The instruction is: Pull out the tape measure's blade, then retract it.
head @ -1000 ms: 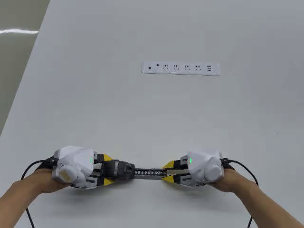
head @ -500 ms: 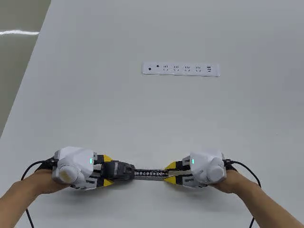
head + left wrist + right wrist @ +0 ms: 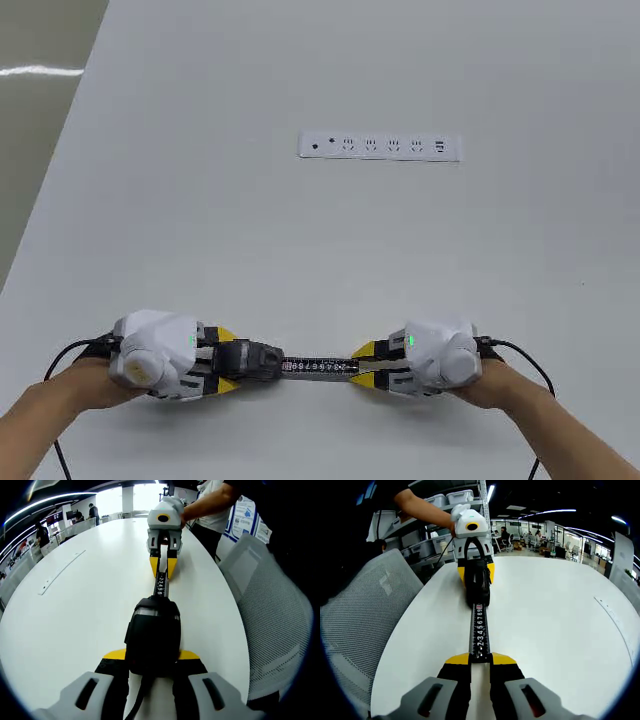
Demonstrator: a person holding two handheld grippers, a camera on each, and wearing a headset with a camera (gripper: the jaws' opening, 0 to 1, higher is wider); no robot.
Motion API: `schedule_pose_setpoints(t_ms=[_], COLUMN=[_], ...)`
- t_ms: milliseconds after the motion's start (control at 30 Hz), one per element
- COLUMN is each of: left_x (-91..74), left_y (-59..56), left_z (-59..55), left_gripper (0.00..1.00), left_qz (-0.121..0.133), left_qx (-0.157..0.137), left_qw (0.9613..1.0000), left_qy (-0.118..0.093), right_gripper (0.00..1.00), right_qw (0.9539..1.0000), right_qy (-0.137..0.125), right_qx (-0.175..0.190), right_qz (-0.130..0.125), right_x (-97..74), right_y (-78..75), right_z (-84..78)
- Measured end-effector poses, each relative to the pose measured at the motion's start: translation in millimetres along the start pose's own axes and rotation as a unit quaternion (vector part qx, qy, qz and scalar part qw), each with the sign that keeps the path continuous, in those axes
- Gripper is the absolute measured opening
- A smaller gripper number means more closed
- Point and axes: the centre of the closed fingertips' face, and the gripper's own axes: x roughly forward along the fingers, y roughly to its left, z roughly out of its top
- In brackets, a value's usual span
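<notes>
A black tape measure (image 3: 253, 360) lies near the table's front edge, and my left gripper (image 3: 224, 358) is shut on its case (image 3: 152, 635). Its dark blade (image 3: 316, 366) with white numbers runs rightward, flat above the table. My right gripper (image 3: 363, 365) is shut on the blade's end (image 3: 480, 655). From the right gripper view the blade (image 3: 479, 630) leads straight to the case (image 3: 477, 586) and the left gripper (image 3: 476, 570) beyond it. In the left gripper view the right gripper (image 3: 163, 566) faces me across the blade (image 3: 161, 585).
A white power strip (image 3: 380, 145) lies flat on the white table (image 3: 300, 240), far back from the grippers. The table's left edge (image 3: 60, 150) drops to a grey floor. A grey mesh chair (image 3: 365, 625) stands by the table's near edge, and cables trail behind both hands.
The right gripper has drawn a little further right, lengthening the exposed blade slightly. The left gripper and case have stayed put.
</notes>
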Motion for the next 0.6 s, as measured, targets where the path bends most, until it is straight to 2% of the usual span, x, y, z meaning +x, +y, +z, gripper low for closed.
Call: schedule_pose_setpoints(t_ms=[600], left_x=[0.0], left_y=[-0.2], left_z=[-0.3], left_gripper=[0.29], left_qz=[0.000], left_qx=[0.000], left_qw=[1.0000], left_qy=[0.001], right_gripper=[0.11], right_qw=[1.0000], right_qy=[0.001], right_qx=[0.003], right_qz=[0.000], right_x=[-5.3], right_y=[-0.4], right_z=[-4.9])
